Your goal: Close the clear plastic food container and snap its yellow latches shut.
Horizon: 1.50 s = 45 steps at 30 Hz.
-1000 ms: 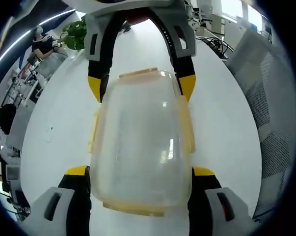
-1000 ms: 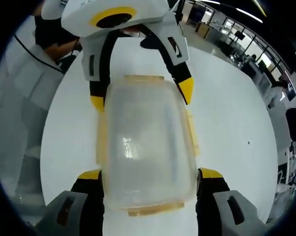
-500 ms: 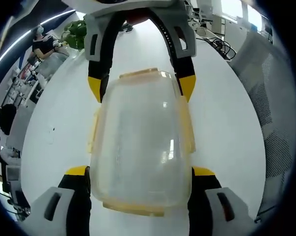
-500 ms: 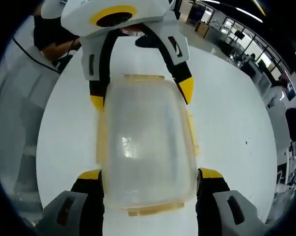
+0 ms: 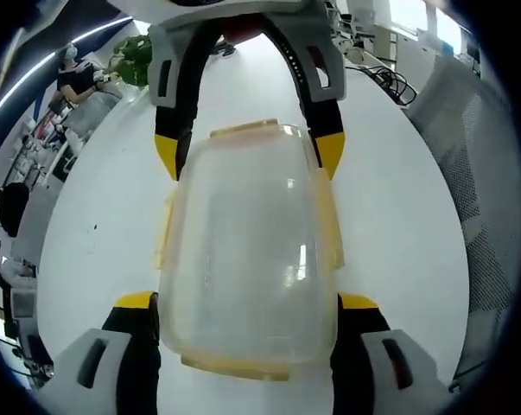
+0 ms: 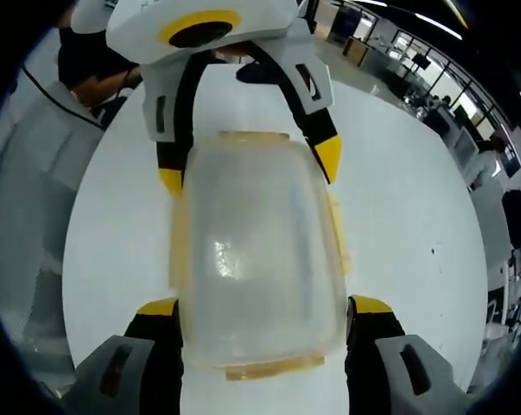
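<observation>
Both grippers, left gripper (image 5: 247, 303) and right gripper (image 6: 264, 311), are clamping opposite ends of the clear rectangular plastic food container (image 5: 247, 259) on the white table (image 5: 96, 207); yellow side latches (image 5: 329, 225) look flared, so I'd be squeezing evenly, lid square, before snapping each.

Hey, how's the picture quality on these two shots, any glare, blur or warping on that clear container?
Left gripper view: small bright glints on the clear container, edges fairly crisp, fisheye bulges it. Right gripper view: the container looks milkier and softer, one glare patch near its middle; the white table is evenly bright.
</observation>
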Tool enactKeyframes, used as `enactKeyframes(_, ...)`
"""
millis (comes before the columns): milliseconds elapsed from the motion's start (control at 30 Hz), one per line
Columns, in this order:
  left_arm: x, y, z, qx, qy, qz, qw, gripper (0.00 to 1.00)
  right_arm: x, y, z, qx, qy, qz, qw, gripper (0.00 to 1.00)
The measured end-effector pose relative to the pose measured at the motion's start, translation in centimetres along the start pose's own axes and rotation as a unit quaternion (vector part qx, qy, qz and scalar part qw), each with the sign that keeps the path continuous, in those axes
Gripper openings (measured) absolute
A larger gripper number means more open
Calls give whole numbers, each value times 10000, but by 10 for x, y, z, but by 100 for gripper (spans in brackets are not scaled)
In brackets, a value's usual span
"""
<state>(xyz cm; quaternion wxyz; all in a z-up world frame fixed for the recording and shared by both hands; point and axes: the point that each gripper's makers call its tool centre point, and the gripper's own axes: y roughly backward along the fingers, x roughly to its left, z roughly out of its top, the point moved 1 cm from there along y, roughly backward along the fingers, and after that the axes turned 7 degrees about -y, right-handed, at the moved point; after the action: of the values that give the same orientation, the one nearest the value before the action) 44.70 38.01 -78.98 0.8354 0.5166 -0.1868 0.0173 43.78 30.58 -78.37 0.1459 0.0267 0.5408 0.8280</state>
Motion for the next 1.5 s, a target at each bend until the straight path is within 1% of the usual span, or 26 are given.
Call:
enactKeyframes(267, 1, 1, 0, -24, 21, 46, 10000, 83, -1, -1, 1, -16, 69, -67, 10000, 79)
enactKeyframes(367, 1, 1, 1, 10, 34, 119, 9999, 83, 1, -1, 2, -60, -6, -55, 10000, 82)
enactKeyframes(400, 1, 1, 0, 23, 22, 148, 9999, 84, 1, 0, 4, -91, -33, -51, 9999, 82)
enactKeyframes(467, 1, 1, 1, -9, 50, 190, 9998, 91, 0, 1, 6, -169, -17, -122, 9998, 83)
enactKeyframes(533, 3, 0, 2, -40, 66, 300, 9995, 98, -4, 2, 5, -137, 41, -246, 9996, 90)
enactKeyframes(600, 5, 2, 4, -67, 20, 413, 9991, 99, -6, 3, 6, -185, 54, -328, 9993, 95)
enactKeyframes(733, 2, 2, 3, -35, 75, 391, 9992, 99, -5, 4, 5, -188, 112, -361, 9991, 97)
enactKeyframes(833, 1, 5, 3, -30, 62, 434, 9990, 99, -5, 6, 5, -188, 106, -385, 9990, 97)
enactKeyframes(1000, 1, 10, 4, -102, 234, 505, 9984, 99, -2, 12, 4, -288, -30, -423, 9987, 96)
enactKeyframes(1033, 0, 11, 4, -146, 327, 504, 9981, 99, -1, 13, 3, -317, -98, -408, 9986, 96)
enactKeyframes(1133, 0, 14, 1, -143, 459, 578, 9972, 99, 2, 14, 1, -339, -149, -440, 9983, 97)
enactKeyframes(1167, 0, 15, -1, -154, 534, 616, 9966, 99, 2, 14, 1, -391, -215, -490, 9978, 97)
enactKeyframes(1267, -3, 17, -4, -200, 704, 642, 9953, 99, 3, 16, -1, -426, -316, -515, 9973, 97)
enactKeyframes(1333, -4, 20, -7, -217, 774, 713, 9942, 99, 5, 18, -1, -516, -479, -519, 9962, 97)
enactKeyframes(1400, -6, 21, -9, -254, 974, 712, 9924, 99, 3, 20, 0, -662, -671, -607, 9937, 97)
enactKeyframes(1500, -6, 24, -14, -216, 1113, 836, 9900, 99, 6, 23, 1, -797, -834, -590, 9916, 97)
